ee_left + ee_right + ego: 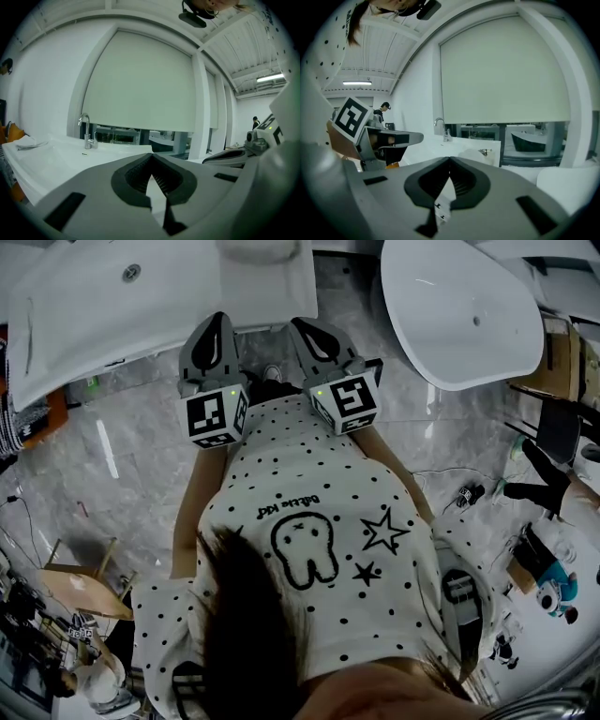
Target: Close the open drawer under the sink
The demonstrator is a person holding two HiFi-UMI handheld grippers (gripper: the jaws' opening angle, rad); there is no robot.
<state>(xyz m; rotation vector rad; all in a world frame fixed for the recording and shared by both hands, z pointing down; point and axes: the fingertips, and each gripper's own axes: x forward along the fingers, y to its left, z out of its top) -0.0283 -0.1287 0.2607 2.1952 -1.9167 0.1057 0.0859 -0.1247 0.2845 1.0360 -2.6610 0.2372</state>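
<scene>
- The drawer cannot be seen in any view; from above, the white sink point(112, 315) covers whatever sits beneath it.
- The sink is a long, shallow white basin with a chrome tap point(86, 131) at its back, set under a large pale blind point(140, 84).
- The left gripper point(217, 329) is pressed together, tips meeting, nothing between them. It looks across the sink top from above rim height.
- The right gripper point(305, 326) is just beside it, likewise closed and empty, facing the same way.
- Seen from above, both sit side by side in front of the person's dotted shirt point(309, 521), tips at the sink's near edge.
- A second, oval basin point(459, 315) stands to the right, over a grey marbled floor point(122, 456).
</scene>
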